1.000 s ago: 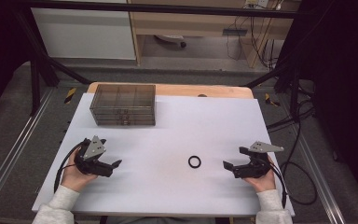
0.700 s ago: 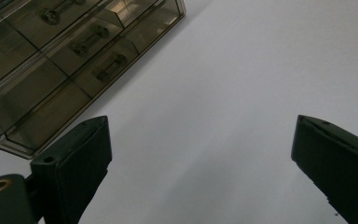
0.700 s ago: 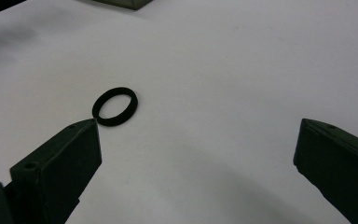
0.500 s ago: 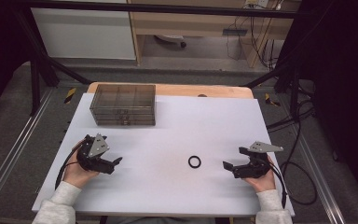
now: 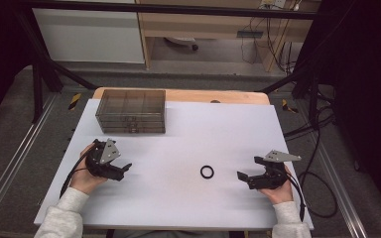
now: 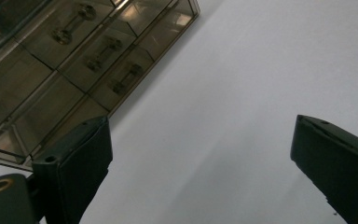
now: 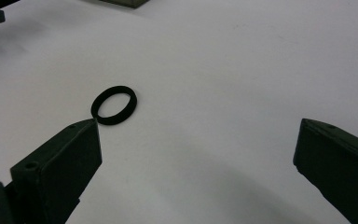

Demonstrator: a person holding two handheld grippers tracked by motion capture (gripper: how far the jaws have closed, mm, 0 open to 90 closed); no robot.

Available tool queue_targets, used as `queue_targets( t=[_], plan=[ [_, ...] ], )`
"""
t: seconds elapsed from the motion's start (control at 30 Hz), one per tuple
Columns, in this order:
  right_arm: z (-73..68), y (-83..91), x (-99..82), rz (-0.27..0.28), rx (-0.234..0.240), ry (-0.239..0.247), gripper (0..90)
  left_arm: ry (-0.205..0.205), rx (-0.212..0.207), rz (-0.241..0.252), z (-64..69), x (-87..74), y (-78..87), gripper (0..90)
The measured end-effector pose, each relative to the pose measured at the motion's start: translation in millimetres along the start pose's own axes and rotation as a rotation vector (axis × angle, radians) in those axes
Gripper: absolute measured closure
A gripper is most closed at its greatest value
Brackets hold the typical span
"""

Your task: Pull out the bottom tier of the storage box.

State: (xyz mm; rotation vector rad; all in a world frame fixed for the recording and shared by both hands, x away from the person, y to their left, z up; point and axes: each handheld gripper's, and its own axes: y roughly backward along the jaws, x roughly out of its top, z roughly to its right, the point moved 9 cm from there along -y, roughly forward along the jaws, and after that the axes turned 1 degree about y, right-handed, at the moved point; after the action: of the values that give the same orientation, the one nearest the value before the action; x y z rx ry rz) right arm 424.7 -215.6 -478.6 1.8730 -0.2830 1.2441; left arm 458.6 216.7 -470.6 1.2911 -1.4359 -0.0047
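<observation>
Now the right gripper (image 5: 243, 177) rests on the white table (image 5: 188, 129) with its jaws wide apart, and the black ring (image 5: 207, 172) lies flat just to its left, untouched. On the left, the left gripper (image 5: 124, 169) is also wide apart, near the clear drawer box (image 5: 131, 110).

Your white counter (image 5: 178, 148) carries a smoky clear drawer box (image 5: 131, 110) near its far edge and a black ring (image 5: 207, 172) lying flat toward your side.
</observation>
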Motion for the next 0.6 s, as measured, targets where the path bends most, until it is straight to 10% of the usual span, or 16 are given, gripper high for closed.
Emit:
queue_targets(
  t=[0.6],
  plan=[
    [0.5, 0.1, 0.4, 0.004, -0.002, 0.0, 1.6, -0.087, 0.083, -0.012, -11.1, 10.6, -15.2, 8.6]
  ],
)
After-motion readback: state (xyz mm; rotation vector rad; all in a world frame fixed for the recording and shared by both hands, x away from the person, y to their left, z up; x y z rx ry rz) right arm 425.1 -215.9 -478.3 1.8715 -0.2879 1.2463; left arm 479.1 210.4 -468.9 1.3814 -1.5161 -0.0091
